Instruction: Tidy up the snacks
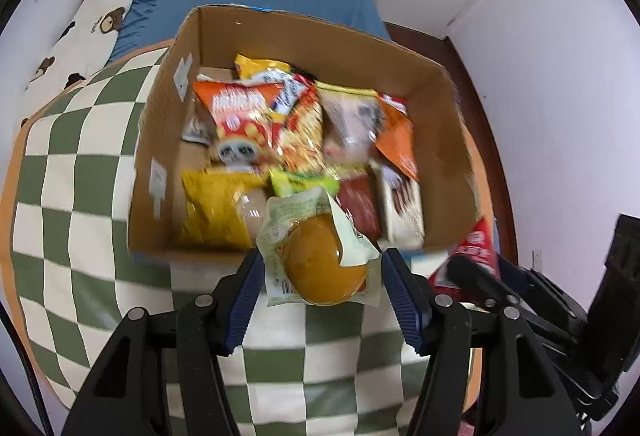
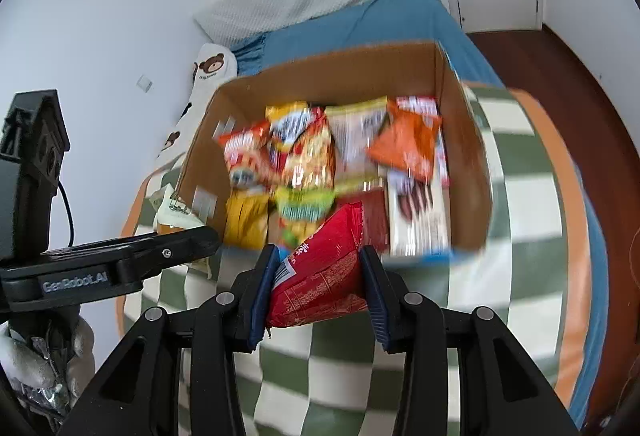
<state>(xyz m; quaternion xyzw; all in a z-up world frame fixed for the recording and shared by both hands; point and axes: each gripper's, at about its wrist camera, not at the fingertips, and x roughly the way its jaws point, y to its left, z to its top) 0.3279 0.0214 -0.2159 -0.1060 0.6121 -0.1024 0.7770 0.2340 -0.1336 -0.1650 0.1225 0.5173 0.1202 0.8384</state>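
Both tongs loaded: left tongs (image 1: 320,280) grasping bun (image 1: 326,272), right tongs (image 2: 320,276) grasping red pack (image 2: 320,276). Box (image 1: 304,32) directly ahead, far side; left probably nearer.

Left wrist: close, looking down over cardboard box (image 1: 304,36) | right wrist: close, same box from right | shared: box, checkered blanket (image 2: 516,220)

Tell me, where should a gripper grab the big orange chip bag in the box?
Probably by the orange chip bag's crimped upper edge, coming straight down from above. It lies propped on other packets beside the cardboard box's right wall, so its flat sides are crowded.
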